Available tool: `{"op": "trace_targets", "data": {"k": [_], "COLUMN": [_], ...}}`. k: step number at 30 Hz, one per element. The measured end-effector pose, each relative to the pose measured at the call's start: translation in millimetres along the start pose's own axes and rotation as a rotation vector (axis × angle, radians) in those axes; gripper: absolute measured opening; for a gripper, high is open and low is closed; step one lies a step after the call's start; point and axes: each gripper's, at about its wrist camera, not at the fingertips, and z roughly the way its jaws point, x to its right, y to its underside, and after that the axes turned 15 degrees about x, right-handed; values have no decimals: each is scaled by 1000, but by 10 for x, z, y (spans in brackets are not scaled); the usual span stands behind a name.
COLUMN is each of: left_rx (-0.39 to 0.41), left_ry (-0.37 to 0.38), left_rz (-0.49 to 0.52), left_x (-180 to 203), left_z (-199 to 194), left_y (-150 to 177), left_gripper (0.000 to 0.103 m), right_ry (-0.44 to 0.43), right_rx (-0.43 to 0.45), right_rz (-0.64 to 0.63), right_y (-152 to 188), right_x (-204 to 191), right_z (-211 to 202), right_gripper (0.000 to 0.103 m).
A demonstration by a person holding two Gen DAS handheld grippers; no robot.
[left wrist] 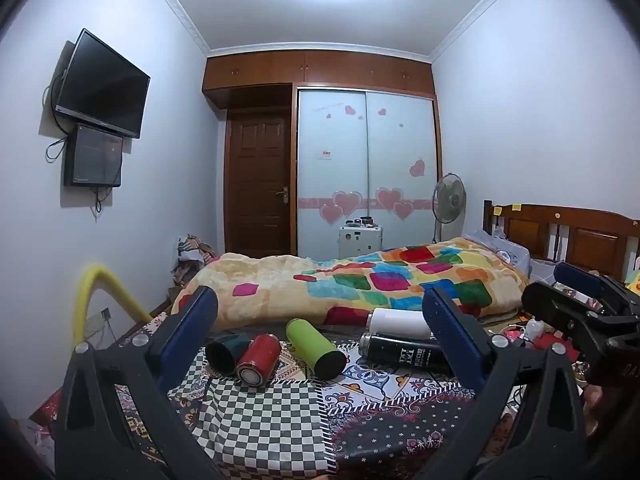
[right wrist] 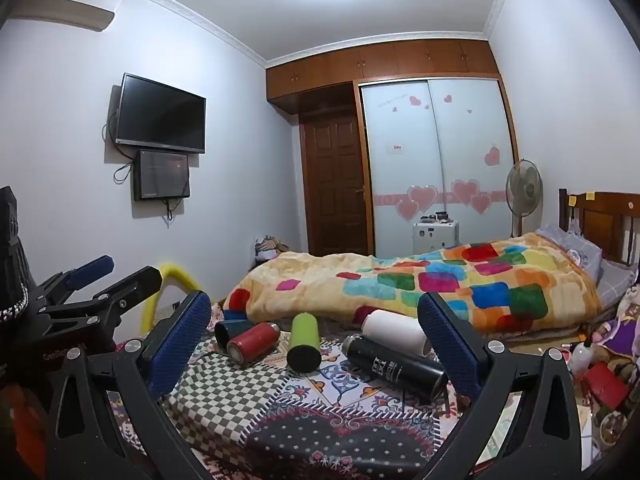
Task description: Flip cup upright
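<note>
Several cups lie on their sides on a patterned tablecloth [left wrist: 280, 412]: a dark teal cup [left wrist: 224, 354], a red cup [left wrist: 258, 358], a green cup [left wrist: 316, 348], a black cup [left wrist: 400, 354] and a white cup [left wrist: 400, 322]. They show again in the right wrist view: teal [right wrist: 232, 330], red [right wrist: 252, 342], green [right wrist: 305, 340], black [right wrist: 396, 366], white [right wrist: 394, 330]. My left gripper [left wrist: 320, 320] is open and empty, short of the cups. My right gripper [right wrist: 314, 322] is open and empty, also short of them.
A bed with a colourful blanket [left wrist: 360, 280] lies just behind the table. A yellow tube [left wrist: 100, 292] arches at the left. Clutter [right wrist: 600, 372] sits at the right. The other gripper shows at the side of each view: the right one [left wrist: 580, 304], the left one [right wrist: 96, 280].
</note>
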Motion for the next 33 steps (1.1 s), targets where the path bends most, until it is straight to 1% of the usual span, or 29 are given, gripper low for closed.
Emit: {"op": "trace_targets", "data": {"k": [6, 8, 12, 20, 33], "left_rx": [-1, 7, 10, 15, 19], "left_ry": [5, -16, -17, -23, -27], "left_rz": [11, 4, 7, 18, 7], "left_x": [29, -32, -59, -6, 6], "left_z": [19, -24, -24, -31, 14], "left_y": [11, 14, 3, -6, 22], "left_gripper": [103, 103, 103, 103, 103], "right_ry": [0, 3, 10, 41, 48], "right_rx": [-4, -7, -1, 0, -1], "right_rz": [-3, -6, -13, -28, -23], "right_y": [-1, -5, -1, -32, -11], "right_x": [-6, -12, -29, -44, -23], "right_z": [4, 8, -4, -4, 7], "right_gripper": [103, 103, 103, 103, 103]}}
